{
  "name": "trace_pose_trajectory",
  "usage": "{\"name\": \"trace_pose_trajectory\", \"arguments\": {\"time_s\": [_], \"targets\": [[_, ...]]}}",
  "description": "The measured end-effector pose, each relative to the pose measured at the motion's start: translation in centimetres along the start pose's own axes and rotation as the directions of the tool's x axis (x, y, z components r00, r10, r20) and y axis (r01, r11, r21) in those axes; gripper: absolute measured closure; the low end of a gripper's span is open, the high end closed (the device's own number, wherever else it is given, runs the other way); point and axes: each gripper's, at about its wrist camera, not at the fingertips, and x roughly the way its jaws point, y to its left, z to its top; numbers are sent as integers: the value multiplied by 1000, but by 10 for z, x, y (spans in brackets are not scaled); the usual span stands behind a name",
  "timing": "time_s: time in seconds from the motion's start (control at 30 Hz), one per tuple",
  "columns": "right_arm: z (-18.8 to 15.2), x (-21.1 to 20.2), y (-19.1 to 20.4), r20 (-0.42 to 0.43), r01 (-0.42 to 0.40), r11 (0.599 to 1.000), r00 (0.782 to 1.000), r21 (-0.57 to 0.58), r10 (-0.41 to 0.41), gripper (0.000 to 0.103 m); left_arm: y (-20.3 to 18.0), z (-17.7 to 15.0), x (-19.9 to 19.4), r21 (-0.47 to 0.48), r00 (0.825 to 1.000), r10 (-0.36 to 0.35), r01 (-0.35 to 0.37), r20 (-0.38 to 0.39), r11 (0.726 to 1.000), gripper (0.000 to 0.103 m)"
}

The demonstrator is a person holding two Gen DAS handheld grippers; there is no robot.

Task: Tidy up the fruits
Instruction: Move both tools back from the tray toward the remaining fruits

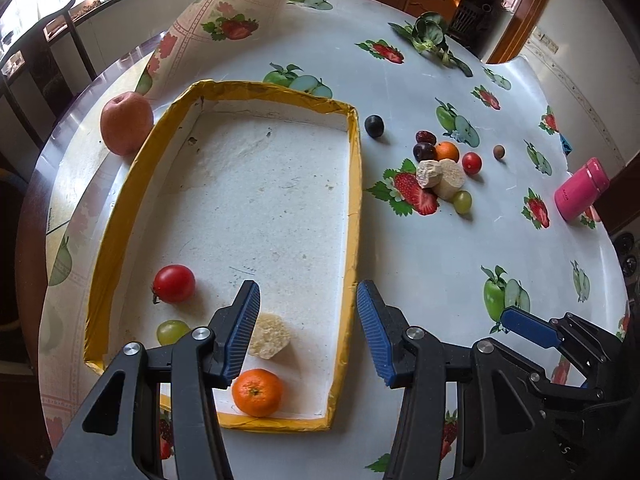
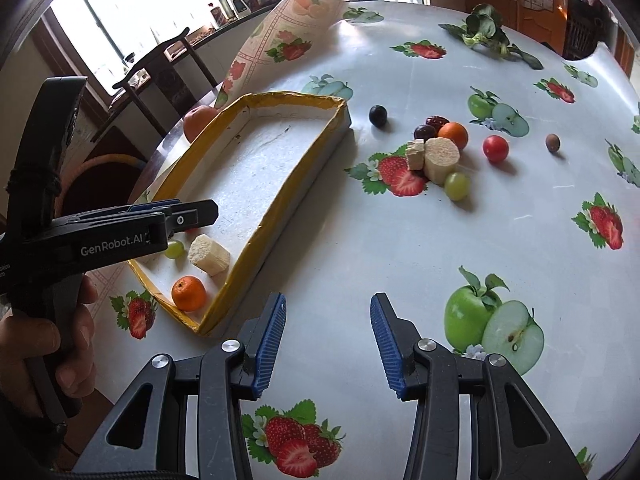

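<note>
1. The left gripper (image 1: 308, 328) hovers over the near end of the yellow-rimmed tray (image 1: 354, 184), jaws spread and empty, above a tangerine (image 1: 257, 392).
2. Its side reads "GenRobot.AI".
3. The right gripper (image 2: 328, 344) hovers over the desk (image 2: 400, 248), jaws spread; loose fruits (image 2: 452, 148) lie far right.

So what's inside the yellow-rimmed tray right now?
The tray holds a red tomato, green grape, pale cut chunk and mandarin. The left tool hides part of the near floor.
</note>
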Motion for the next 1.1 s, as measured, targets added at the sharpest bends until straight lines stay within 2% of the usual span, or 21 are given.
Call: {"name": "trace_pose_trajectory", "arguments": {"time_s": [0.5,0.73,1.1], "targets": [[-17,-21,-58,35,54,992,998,118,-59,57,-55,0,12,85,999,-41,43,-34,995,54],[-20,-19,-83,34,76,983,996,165,-83,57,-70,7,22,92,997,-56,60,-47,994,54],[26,-17,-157,93,112,944,985,310,-147,57,-85,50,61,52,995,-80,83,-52,995,54]]}}
